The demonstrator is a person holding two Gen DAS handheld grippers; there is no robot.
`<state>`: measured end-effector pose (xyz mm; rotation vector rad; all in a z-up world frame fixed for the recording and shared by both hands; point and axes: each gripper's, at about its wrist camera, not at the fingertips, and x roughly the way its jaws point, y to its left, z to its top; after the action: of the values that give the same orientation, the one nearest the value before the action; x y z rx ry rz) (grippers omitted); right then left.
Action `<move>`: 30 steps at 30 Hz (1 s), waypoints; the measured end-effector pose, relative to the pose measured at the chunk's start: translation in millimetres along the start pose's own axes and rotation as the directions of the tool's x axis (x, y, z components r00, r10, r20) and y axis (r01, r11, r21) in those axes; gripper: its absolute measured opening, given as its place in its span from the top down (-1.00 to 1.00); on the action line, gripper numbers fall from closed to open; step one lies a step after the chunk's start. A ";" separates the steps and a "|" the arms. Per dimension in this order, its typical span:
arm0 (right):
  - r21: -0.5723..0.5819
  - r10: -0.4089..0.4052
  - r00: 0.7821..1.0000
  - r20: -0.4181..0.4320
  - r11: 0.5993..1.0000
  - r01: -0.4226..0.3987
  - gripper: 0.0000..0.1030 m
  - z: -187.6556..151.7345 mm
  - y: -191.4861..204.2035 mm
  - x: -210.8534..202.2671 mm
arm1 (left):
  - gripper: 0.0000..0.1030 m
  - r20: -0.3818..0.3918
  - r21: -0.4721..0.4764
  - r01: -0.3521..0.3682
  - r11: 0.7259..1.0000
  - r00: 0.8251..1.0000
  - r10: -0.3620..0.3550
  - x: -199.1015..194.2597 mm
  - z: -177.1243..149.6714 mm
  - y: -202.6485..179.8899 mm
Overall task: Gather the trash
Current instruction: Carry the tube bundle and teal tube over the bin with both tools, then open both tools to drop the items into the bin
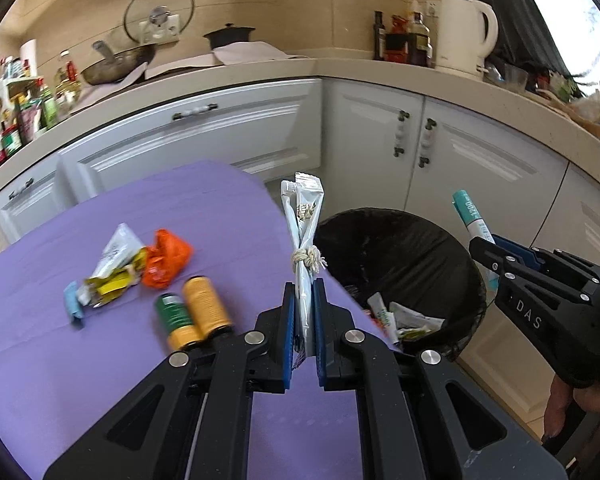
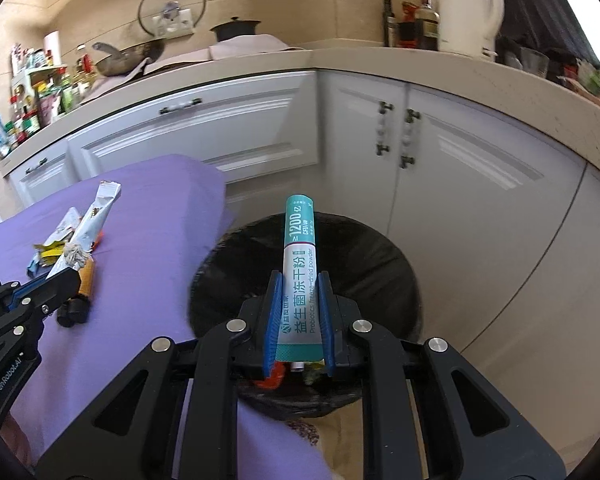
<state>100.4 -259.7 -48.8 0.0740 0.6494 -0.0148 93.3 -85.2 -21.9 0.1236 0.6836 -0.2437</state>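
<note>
1. Left gripper (image 1: 303, 304): jaws nearly closed, pinching a bundle of sachets (image 1: 305, 216) tied with a knot of string (image 1: 309, 259). The bundle stands upright between the blue pads, above the edge of the purple table (image 1: 80, 360) and just beside the bin (image 1: 400, 248).
2. Right gripper (image 2: 299, 300): jaws nearly closed on a single teal-and-white powder sachet (image 2: 298, 272), which points up and forward directly over the black-lined bin (image 2: 380, 280).
3. Task objects, location: two pieces are held in the air, one per gripper. The remaining litter lies on the table, well apart from the bin; some wrappers already sit inside the bin.
4. Count, table: one orange crumpled wrapper (image 1: 165, 260), one yellow wrapper (image 1: 112, 284), one white sachet (image 1: 118, 246), one small blue scrap (image 1: 73, 304), and two thread spools, one green (image 1: 176, 314) and one yellow (image 1: 206, 304). The spools are probably not rubbish.
5. Count, bin contents: at least three wrappers are visible; the exact number cannot be told.
6. Risk, left side: the bundle is not yet over the bin opening. Released here, it would likely fall on the table edge or the floor.
7. Risk, bundle: the grip is only on the lower end, so the tall top may tip or slide out if the hand swings.
8. Risk, right side: the sachet is long. If let go at an angle, it could catch the bin rim and fall outside.
9. Risk, both: the two grippers are near each other and may collide over the bin.
</note>
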 end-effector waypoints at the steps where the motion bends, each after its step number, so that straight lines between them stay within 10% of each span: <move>1: 0.006 -0.001 1.000 -0.002 1.000 0.001 0.66 -1.1 -5.3 2.0 | 0.82 -0.004 0.004 0.001 1.000 1.000 -0.001 2.8 0.3 -4.3; 30: 0.035 -0.001 0.999 -0.054 0.999 0.003 0.44 -2.3 -53.7 54.5 | 0.65 -0.096 0.022 -0.028 0.999 0.995 0.030 70.8 25.0 -58.8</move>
<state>140.4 -312.6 -87.0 0.1079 0.7030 -0.0267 146.0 -159.6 -49.8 0.1656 0.7748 -0.2176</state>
